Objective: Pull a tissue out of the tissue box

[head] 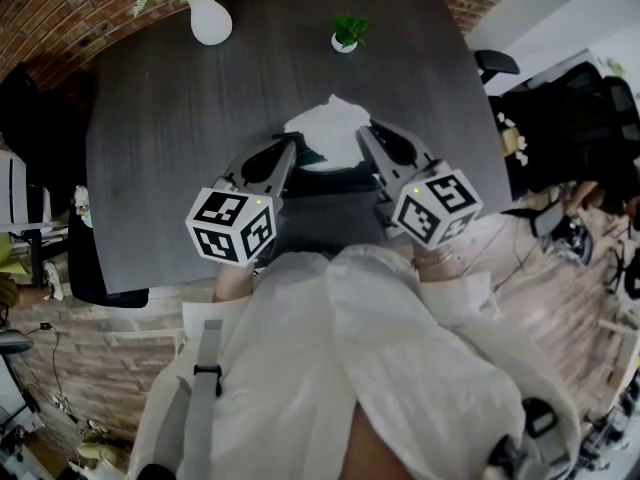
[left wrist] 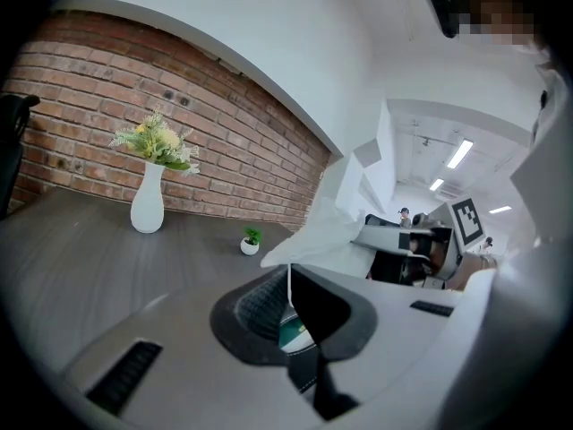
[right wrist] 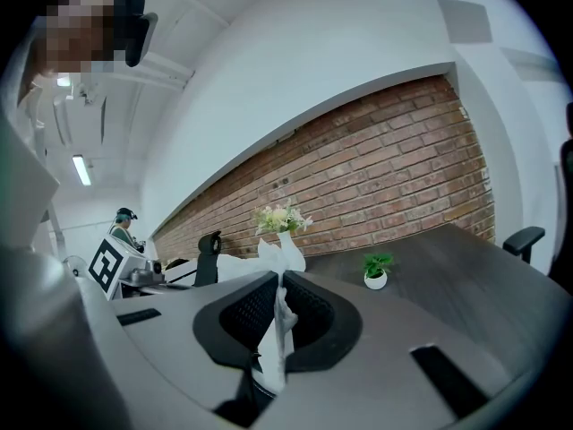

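Note:
A white tissue (head: 328, 128) is stretched out over the dark table (head: 160, 148), pinched at both sides. My left gripper (head: 293, 149) is shut on its left edge, and my right gripper (head: 366, 132) is shut on its right edge. In the left gripper view the tissue (left wrist: 327, 231) runs as a thin fold between the closed pads (left wrist: 260, 307) and fans out above them. In the right gripper view the tissue (right wrist: 279, 316) is crumpled between the shut jaws. The tissue box (head: 316, 158) shows only as a green and dark patch under the tissue; the rest of it is hidden.
A white vase with flowers (head: 209, 16) stands at the table's far left. A small potted plant (head: 346, 34) sits at the far middle. Black office chairs (head: 570, 118) crowd the right side. A brick wall (left wrist: 179, 124) runs behind the table.

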`<state>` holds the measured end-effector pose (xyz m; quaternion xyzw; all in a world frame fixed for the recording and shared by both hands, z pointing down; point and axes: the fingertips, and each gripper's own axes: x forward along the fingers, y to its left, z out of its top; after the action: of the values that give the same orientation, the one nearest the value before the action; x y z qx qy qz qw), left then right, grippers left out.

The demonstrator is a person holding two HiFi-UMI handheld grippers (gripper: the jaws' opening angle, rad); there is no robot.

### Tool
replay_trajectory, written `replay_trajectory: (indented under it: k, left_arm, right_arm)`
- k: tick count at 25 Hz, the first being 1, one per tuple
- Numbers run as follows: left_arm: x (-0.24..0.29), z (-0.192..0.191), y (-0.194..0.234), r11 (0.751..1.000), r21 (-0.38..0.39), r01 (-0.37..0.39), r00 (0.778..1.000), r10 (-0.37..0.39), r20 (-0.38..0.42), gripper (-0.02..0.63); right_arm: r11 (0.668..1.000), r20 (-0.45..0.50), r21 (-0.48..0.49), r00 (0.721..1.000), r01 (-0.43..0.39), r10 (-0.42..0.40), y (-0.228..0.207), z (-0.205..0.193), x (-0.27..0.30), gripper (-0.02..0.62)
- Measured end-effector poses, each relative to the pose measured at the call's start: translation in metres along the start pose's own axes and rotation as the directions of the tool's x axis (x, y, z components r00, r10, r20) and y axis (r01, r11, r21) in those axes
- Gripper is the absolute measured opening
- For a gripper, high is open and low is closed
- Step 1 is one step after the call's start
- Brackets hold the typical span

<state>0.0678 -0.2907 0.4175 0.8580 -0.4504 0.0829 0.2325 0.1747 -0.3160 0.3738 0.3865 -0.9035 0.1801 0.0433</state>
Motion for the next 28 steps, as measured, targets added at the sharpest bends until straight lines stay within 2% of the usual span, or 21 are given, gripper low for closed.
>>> replay_trajectory:
  k: [6,28]
  left_arm:
    - [0.0016,-0.0001,0.0001,1.0,-0.005,0.009,1.0,-0.009,0.001,0.012]
    - [0.0058,-0.0031,-0.001,1.0,-0.023,0.008,1.0,-0.008,-0.003,0.012]
  right_arm:
    - [1.0,-0.016,-0.005,1.0,0.015,-0.015,-0.0025,-0.0016,0.0006,0.017]
    - [0.999,-0.015,-0.024,1.0,-0.022,0.022,0.0025,0.001,0.0023,0.017]
